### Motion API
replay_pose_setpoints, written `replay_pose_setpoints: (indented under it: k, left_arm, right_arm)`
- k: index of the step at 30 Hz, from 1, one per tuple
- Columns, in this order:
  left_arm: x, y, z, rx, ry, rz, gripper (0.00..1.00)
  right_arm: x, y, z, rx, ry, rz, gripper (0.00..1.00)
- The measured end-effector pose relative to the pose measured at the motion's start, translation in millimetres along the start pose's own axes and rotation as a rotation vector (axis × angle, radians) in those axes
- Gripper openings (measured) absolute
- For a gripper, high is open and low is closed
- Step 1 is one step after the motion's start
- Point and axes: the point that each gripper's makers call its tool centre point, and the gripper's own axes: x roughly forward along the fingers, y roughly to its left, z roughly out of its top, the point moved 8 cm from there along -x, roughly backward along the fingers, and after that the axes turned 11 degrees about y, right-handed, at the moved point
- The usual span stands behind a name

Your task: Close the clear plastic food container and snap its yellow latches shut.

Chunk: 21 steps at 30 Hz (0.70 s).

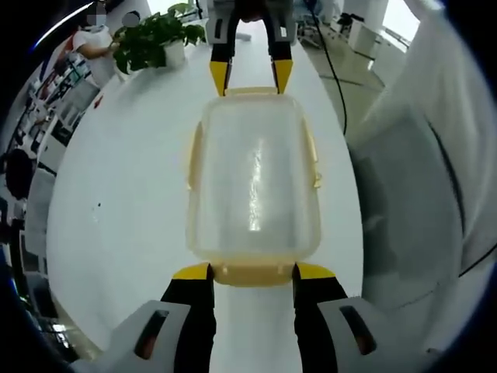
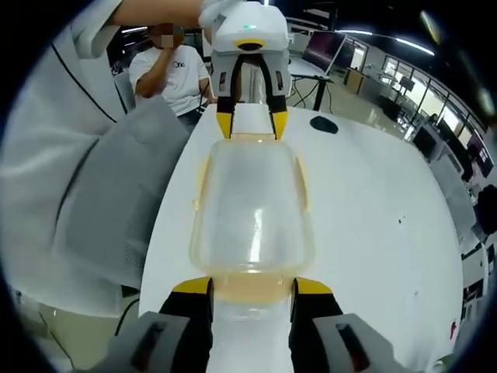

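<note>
Clearly, the clear plastic food container (image 1: 253,186) is lying lid-on at the middle of the white tabletop (image 1: 124,233), its yellow latches (image 1: 252,273) sitting at the end and side rims. It is looking light, thin-walled and slick, so it is likely to slide or flex under pressure. The left tool (image 1: 252,272) is bracketing the near end latch with jaws spread wide, holding nothing; the right tool (image 2: 252,287) is doing likewise at the opposite end. Bracing one end while pressing latch tabs appears advisable.

Bright overhead light, lid (image 1: 252,186) glare, edges warped
</note>
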Motion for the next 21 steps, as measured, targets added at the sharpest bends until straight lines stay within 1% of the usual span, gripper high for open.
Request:
replay_pose_setpoints:
  k: [11, 15, 21]
  left_arm:
    - [22, 3.2, 12.7, -0.003, -0.002, -0.005, 0.37]
    - [29, 3.0, 18.3, 0.015, 0.001, -0.005, 0.37]
    - [43, 6.7, 20.7, 0.015, 0.004, -0.019, 0.37]
  right_arm:
    - [8, -4, -20.3, 0.004, 0.018, 0.013, 0.37]
    - [10, -3, -27.0, 0.001, 0.024, 0.014, 0.37]
    - [15, -5, -33.3, 0.013, 0.030, 0.023, 0.37]
